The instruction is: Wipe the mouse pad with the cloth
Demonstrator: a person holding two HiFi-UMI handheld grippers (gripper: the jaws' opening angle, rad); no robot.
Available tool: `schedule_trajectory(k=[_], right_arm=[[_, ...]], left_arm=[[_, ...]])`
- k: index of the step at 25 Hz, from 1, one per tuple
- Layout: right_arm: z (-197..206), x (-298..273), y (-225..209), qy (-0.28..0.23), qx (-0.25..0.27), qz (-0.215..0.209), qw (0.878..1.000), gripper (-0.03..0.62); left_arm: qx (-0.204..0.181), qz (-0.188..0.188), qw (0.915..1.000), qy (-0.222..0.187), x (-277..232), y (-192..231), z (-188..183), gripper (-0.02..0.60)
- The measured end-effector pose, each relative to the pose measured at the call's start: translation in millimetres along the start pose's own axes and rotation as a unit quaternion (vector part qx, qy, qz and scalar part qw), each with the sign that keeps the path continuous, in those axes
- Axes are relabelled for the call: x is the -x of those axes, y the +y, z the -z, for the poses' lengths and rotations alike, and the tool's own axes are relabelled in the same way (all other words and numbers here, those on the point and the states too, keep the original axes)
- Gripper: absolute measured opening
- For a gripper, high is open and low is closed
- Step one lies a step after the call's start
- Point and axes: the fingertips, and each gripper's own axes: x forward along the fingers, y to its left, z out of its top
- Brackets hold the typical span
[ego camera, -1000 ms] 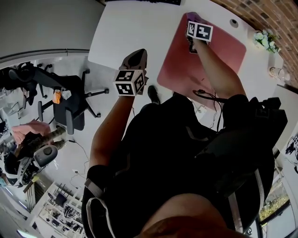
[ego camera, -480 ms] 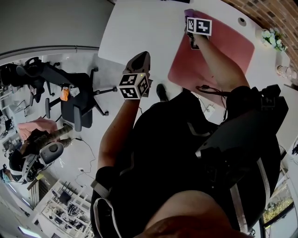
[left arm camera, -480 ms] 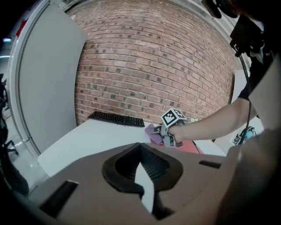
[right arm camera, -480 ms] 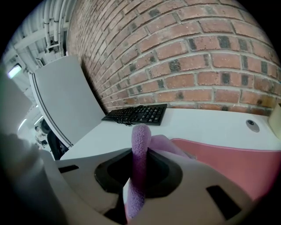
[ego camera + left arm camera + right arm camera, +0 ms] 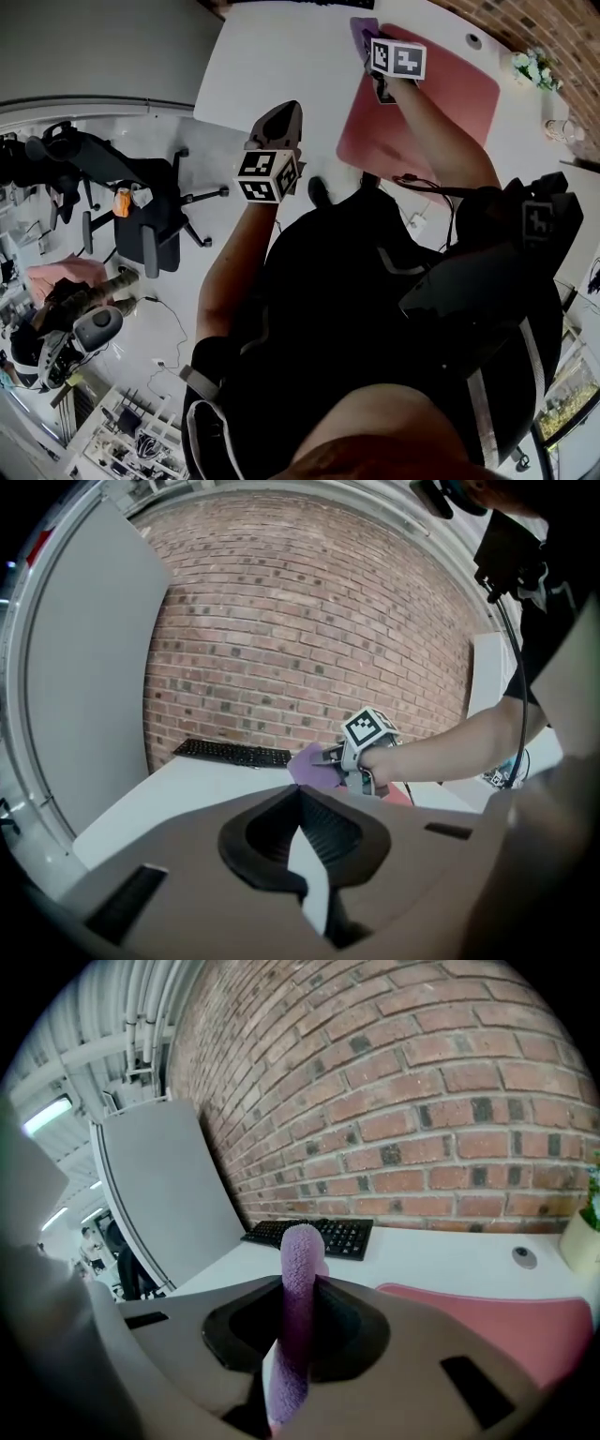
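Stretching over the white desk [image 5: 281, 56], the person's right arm [image 5: 436, 141] is extended forward above the pink mouse pad [image 5: 450, 84], which lies on the desk's right part, short of the brick wall [image 5: 422, 1101]. The left arm [image 5: 230, 272] is bent at the elbow and held up at the desk's near edge, well apart from the pad. The left hand-held gripper [image 5: 302, 799] points across the desk with its jaws brought together and nothing between them. The right hand-held gripper [image 5: 300, 1279] sits at the pad's far left corner, jaws clamped on the purple cloth [image 5: 360, 36]. The cloth stands up between them as a folded strip and, in the head view, reaches past the pad's edge onto bare desk. A black keyboard [image 5: 314, 1232] lies beyond it by the wall. Against a second ago, the cloth has moved from inside the pad's far end out to that corner, while the left hand-held gripper keeps its hover at the desk edge.
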Motion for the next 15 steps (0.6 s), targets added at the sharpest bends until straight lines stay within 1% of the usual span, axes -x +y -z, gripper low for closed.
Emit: schedule_trajectory(k=[4,8,9,12,13,15], right_arm=[[-15,39,9,-0.040,0.001,0.011,0.999,0.060],[-20,83,10,-0.074,-0.001,0.029,0.997,0.060],[-21,95,10,-0.080,-0.001,0.034,0.996,0.060],[-14,132,15,-0.095,-0.004,0.047,0.994,0.060],[-14,145,19,-0.106,-0.003,0.051,0.993,0.060],[-18,170,27,-0.134,0.000,0.061,0.989,0.060]], left_arm=[[-0.010,0.023,0.9996,-0.015,6,-4,-6,0.002],[-0.031,0.060,0.9974,-0.025,6,-17,-13,0.002],[-0.042,0.066,0.9965,-0.029,7,-20,-17,0.002],[-0.093,0.075,0.9913,-0.055,18,-29,-32,0.002],[-0.104,0.080,0.9893,-0.064,21,-31,-38,0.002],[-0.113,0.092,0.9863,-0.078,26,-32,-50,0.002]])
